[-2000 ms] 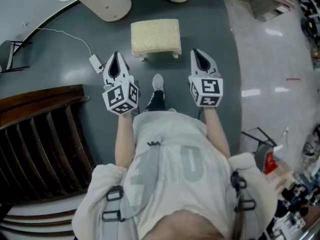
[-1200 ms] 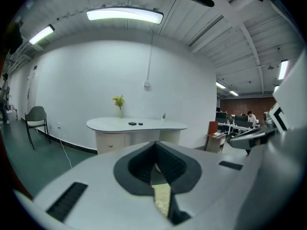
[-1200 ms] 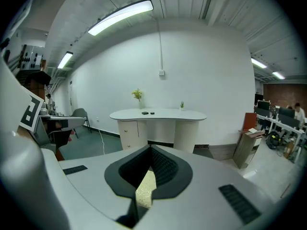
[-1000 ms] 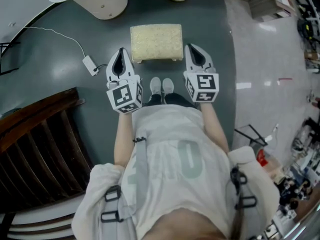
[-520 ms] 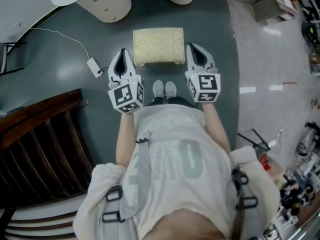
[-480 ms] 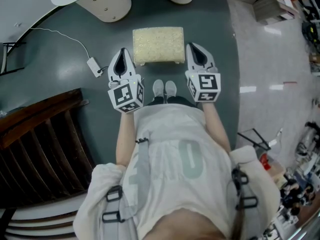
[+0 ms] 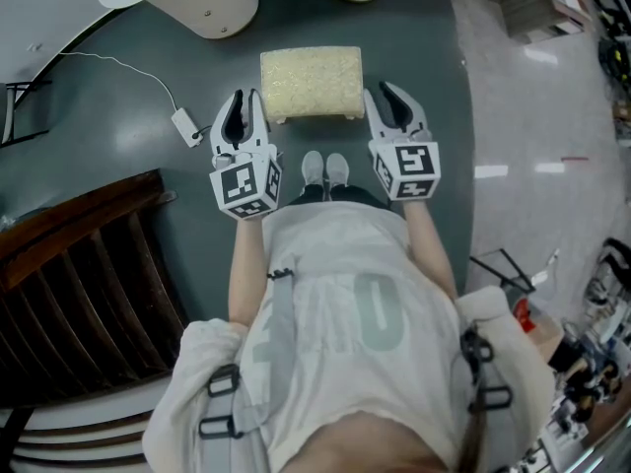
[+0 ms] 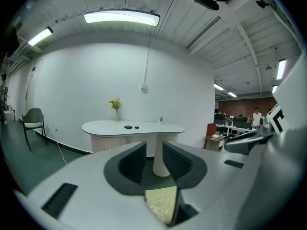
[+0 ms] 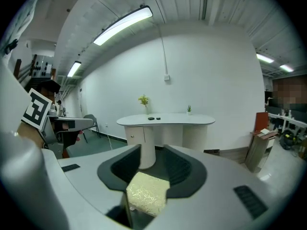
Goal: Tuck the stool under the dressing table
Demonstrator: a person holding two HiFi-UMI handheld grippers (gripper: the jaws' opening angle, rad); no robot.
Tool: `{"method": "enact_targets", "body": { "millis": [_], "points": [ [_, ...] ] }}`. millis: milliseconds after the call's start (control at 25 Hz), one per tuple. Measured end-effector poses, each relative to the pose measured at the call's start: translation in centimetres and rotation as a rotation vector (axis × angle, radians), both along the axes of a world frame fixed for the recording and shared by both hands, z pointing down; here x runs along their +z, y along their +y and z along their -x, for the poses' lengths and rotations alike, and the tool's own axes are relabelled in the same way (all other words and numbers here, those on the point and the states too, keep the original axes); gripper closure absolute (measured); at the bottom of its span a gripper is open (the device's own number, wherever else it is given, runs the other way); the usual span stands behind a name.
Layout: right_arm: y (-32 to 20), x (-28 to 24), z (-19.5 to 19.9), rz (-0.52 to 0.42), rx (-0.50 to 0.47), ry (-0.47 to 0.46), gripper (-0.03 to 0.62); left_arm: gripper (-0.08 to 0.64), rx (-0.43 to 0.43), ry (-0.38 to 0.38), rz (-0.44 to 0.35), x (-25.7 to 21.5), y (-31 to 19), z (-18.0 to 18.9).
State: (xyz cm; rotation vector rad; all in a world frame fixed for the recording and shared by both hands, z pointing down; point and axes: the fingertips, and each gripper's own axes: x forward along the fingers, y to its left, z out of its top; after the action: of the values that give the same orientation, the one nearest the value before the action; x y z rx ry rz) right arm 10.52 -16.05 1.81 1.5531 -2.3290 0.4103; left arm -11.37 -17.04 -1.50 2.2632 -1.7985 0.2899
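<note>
A low stool (image 7: 311, 82) with a cream fuzzy cushion stands on the dark grey floor straight in front of me. It also shows low between the jaws in the left gripper view (image 8: 160, 202) and the right gripper view (image 9: 147, 191). My left gripper (image 7: 240, 106) hovers by the stool's near left corner, my right gripper (image 7: 387, 99) by its near right corner. Both pairs of jaws are opening, with a narrow gap and nothing pressed between them. The white dressing table (image 8: 132, 127) (image 9: 165, 120) stands beyond the stool on two pedestals (image 7: 207, 3).
A white cable with an adapter (image 7: 185, 124) lies on the floor left of the stool. A dark wooden slatted piece (image 7: 79, 284) fills the lower left. My shoes (image 7: 323, 170) stand just behind the stool. Boxes (image 7: 537, 3) sit at the far right; a chair (image 8: 33, 119) stands by the wall.
Both grippers have come up to the stool's near corners as I stepped closer, and their jaws have gone from shut to slightly parted. The stool has not moved.
</note>
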Motion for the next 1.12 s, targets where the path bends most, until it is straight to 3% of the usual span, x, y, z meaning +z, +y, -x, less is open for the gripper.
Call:
{"method": "enact_targets", "body": {
  "millis": [40, 80, 160, 200, 800, 960, 1120],
  "points": [
    [0.0, 0.2, 0.0, 0.010, 0.000, -0.007, 0.416, 0.446, 0.019, 0.010, -0.001, 0.1, 0.0, -0.2],
    [0.0, 0.5, -0.1, 0.020, 0.007, -0.015, 0.351, 0.399, 0.035, 0.021, 0.000, 0.2, 0.1, -0.5],
    [-0.2, 0.9, -0.4, 0.031, 0.029, -0.028, 0.274, 0.313, 0.046, 0.038, 0.009, 0.7, 0.3, -0.7],
    [-0.2, 1.1, -0.5, 0.035, 0.031, -0.031, 0.264, 0.305, 0.042, 0.043, 0.017, 1.0, 0.4, -0.6],
    [-0.2, 3.1, 0.9, 0.099, -0.029, -0.005, 0.258, 0.305, 0.011, 0.023, 0.069, 3.1, 0.8, 1.1],
    [-0.7, 6.0, 0.6, 0.142, -0.040, 0.005, 0.258, 0.305, 0.022, 0.009, 0.119, 6.7, 0.0, 1.3],
    [-1.4, 11.8, 0.5, 0.219, -0.050, 0.027, 0.258, 0.305, 0.060, -0.035, 0.213, 13.8, 0.1, 2.2]
  ]
}}
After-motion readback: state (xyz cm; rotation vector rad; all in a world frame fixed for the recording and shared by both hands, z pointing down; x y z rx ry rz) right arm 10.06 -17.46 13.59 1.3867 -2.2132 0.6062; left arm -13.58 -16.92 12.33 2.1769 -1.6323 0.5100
